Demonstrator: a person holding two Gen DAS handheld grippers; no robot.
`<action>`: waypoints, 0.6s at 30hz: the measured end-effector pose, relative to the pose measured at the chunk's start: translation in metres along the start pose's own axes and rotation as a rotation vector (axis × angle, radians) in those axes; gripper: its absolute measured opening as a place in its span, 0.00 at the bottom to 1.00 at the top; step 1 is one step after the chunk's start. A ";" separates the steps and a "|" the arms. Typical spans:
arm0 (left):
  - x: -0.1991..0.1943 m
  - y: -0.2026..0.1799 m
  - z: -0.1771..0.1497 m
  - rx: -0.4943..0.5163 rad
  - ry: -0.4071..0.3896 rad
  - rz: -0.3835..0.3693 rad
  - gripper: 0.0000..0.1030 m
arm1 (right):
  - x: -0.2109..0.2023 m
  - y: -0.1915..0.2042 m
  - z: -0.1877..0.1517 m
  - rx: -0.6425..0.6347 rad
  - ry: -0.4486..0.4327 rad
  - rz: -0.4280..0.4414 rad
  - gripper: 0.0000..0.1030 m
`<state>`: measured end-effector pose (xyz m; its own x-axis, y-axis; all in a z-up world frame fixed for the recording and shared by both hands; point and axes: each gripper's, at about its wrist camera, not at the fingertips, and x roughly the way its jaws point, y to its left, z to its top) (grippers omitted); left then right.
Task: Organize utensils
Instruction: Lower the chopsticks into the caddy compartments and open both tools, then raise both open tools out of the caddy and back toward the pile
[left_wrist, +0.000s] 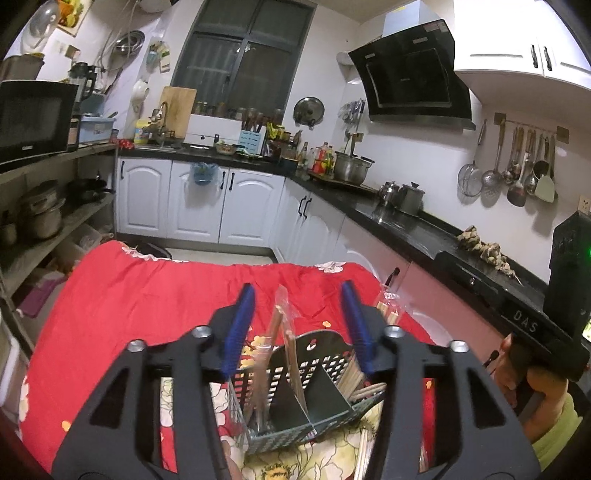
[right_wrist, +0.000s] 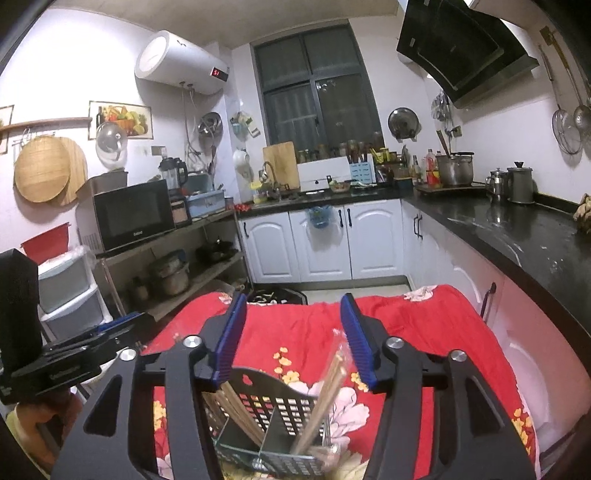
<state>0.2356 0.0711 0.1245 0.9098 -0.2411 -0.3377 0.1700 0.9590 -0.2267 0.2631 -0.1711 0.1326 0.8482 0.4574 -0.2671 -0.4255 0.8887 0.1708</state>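
Note:
A grey perforated utensil holder (left_wrist: 317, 391) with compartments stands on the red floral cloth (left_wrist: 147, 295). It holds wrapped chopsticks (left_wrist: 282, 317) in the middle and bare wooden chopsticks (left_wrist: 354, 376) on the right. My left gripper (left_wrist: 299, 325) is open above it, empty. In the right wrist view the same holder (right_wrist: 273, 410) holds brown chopsticks (right_wrist: 229, 406) on the left and light chopsticks (right_wrist: 325, 391) on the right. My right gripper (right_wrist: 295, 339) is open above it, empty.
A black countertop (left_wrist: 406, 229) runs along the right with white cabinets (left_wrist: 207, 206) below. A shelf with a microwave (right_wrist: 133, 218) and pots stands at the left. The other gripper (left_wrist: 554, 325) shows at the right edge of the left wrist view.

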 end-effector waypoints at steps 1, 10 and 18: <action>0.000 0.002 -0.001 0.002 -0.002 0.004 0.52 | -0.002 -0.001 -0.001 0.004 0.005 -0.001 0.54; -0.019 0.005 -0.009 -0.010 -0.018 0.024 0.90 | -0.019 -0.008 -0.008 0.013 0.023 -0.015 0.70; -0.037 0.001 -0.016 -0.009 -0.020 0.046 0.90 | -0.038 -0.010 -0.019 0.001 0.046 -0.017 0.76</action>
<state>0.1963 0.0785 0.1225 0.9239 -0.1939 -0.3299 0.1248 0.9677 -0.2193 0.2295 -0.1964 0.1232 0.8399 0.4432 -0.3133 -0.4108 0.8963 0.1667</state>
